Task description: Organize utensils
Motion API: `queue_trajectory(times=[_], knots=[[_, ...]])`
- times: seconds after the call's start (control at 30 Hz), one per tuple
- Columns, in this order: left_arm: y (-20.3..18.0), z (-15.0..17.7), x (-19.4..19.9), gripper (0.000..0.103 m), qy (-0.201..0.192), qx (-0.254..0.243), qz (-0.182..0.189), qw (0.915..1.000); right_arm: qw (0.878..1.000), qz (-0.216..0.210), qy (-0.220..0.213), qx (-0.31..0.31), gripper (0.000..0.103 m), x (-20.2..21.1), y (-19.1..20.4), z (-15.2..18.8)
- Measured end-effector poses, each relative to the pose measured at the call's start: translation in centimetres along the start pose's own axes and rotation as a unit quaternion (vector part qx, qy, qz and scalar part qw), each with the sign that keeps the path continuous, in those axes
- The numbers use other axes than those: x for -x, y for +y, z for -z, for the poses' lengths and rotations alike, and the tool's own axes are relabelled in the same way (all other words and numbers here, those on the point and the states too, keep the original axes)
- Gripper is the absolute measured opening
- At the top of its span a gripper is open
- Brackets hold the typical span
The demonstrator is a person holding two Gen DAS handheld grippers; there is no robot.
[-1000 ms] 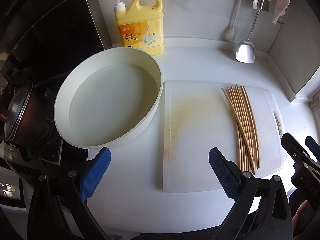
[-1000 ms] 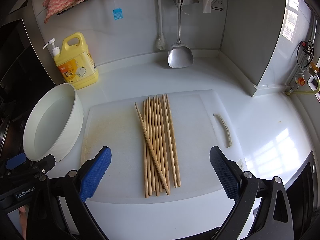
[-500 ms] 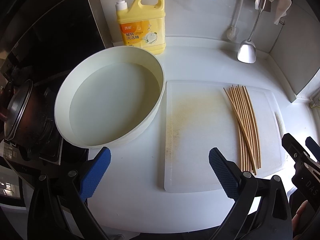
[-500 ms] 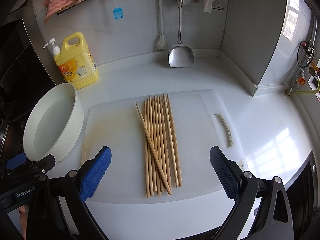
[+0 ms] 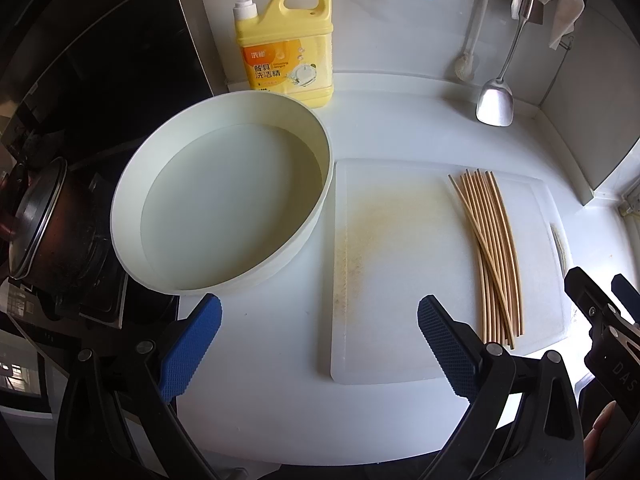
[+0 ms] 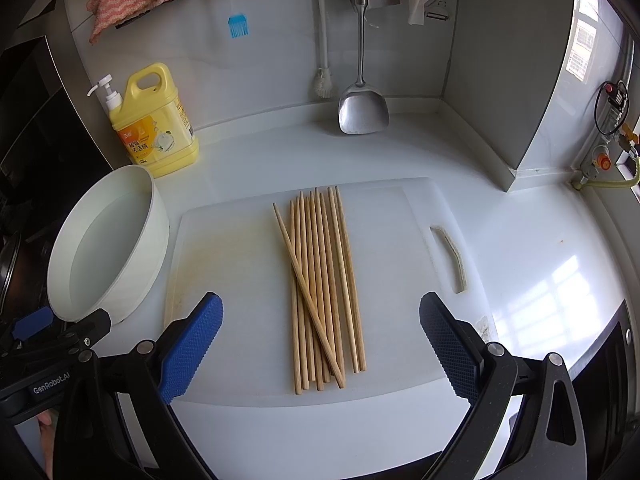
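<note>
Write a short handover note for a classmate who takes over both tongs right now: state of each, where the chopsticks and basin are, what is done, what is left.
Left tongs: open, empty, hovering over the counter between the white basin and the cutting board.
Right tongs: open, empty, lined up on the near ends of the chopsticks.
Chopsticks: all in one loose bundle on the board, one lying slantwise across the rest. The basin, holding only water, stands left of the board.
Done: nothing picked up yet.
Left: grasp the chopsticks and sort them; where they should go is not shown.
</note>
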State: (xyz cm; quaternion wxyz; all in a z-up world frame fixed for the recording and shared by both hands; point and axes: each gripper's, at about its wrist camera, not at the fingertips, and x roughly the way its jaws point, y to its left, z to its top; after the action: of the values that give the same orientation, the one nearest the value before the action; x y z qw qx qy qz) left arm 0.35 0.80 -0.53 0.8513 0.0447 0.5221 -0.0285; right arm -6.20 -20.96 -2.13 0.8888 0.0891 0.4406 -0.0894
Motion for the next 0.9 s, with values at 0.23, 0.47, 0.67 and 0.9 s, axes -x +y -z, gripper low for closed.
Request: queue_trajectory(times=[0.23,0.47,0.67,0.9], knots=[[0.1,0.04,-0.04,0.097,0.0,0.001,0.0,1.0,1.0,0.0,0.0,0.0,0.094,0.05,0.26,0.15],[0.09,0.01,0.0,0.097,0.0,0.0,0.0,1.0,1.0,0.0,0.001,0.0,0.094,0.07,0.31,0.08],[0.14,0.07,0.01,0.097,0.0,0.001,0.0,1.0,1.0,0.0,0.001,-0.001,0.094,-0.06,0.38,0.16],[0.14,0.05,0.01,0.097,0.0,0.001,0.0,1.0,1.0,0.0,0.001,-0.002,0.094,-0.09,0.49,0.37]])
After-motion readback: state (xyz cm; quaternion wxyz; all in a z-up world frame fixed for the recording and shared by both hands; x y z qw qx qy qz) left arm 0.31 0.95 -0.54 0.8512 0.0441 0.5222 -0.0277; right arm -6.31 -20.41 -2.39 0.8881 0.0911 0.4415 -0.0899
